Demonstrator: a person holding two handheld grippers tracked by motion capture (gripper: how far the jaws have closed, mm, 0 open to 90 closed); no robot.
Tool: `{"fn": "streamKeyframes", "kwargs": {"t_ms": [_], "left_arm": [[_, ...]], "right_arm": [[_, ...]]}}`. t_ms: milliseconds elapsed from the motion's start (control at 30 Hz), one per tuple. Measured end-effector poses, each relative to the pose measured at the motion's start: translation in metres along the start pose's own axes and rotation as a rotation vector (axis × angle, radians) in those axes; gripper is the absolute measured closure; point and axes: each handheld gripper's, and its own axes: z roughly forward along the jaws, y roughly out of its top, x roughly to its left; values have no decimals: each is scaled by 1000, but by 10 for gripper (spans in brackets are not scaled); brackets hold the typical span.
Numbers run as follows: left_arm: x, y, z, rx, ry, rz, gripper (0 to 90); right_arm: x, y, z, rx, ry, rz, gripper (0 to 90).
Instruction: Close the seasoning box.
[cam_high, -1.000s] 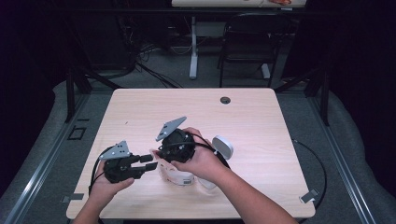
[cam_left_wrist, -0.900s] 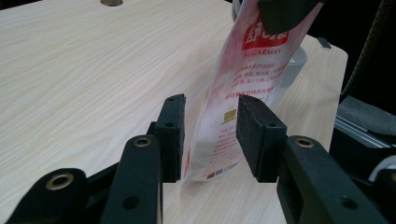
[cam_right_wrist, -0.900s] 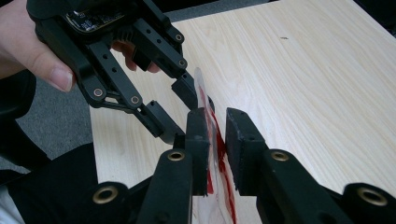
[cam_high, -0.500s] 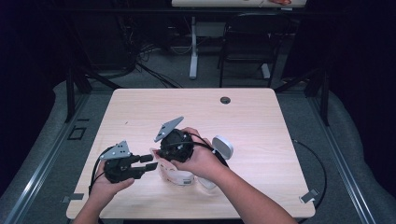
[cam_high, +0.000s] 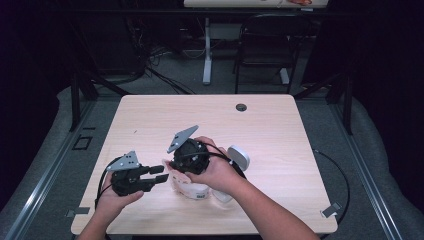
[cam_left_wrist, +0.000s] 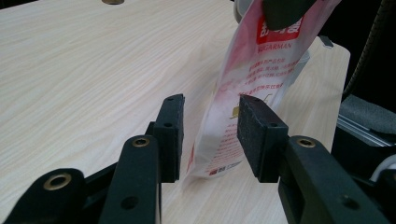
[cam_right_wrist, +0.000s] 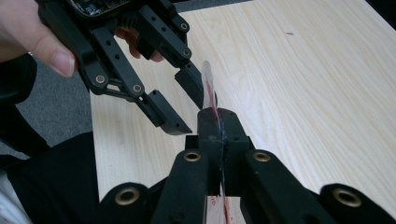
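At the left of the high view, the left gripper rests in the person's left hand above the table, its jaws spread and pointing toward the pouch. In the left gripper view the lower edge of that pouch stands in the gap between the two pads without either pad pressing it; there is clear space on both sides.

The pouch is a thin, flat bag, pink and white with red lettering, and white powder or grains show through its clear lower part. It hangs nearly upright with its long axis running from the right gripper above down to the tabletop, leaning a little, and its bottom edge is at or just above the wood.

The right gripper has just been closing and is now pressed together on the pouch's top edge, seen edge-on. Just past it sits the left gripper, jaws apart. Beside the right hand in the high view lies a white round object.
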Motion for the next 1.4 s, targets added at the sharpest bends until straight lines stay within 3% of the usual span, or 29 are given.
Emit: {"fn": "streamKeyframes", "kwargs": {"t_ms": [333,733,1400], "left_arm": [[-4,2,3,-4,-14,16,641],[-5,4,-3,-33,-8,38,900],[-13,13,-13,-18,55,91,900]], "right_arm": [[2,-2,-2,-7,4,-9,900],[3,-1,-3,-16,1,-7,900],[3,1,-7,-47,7,-16,898]]}}
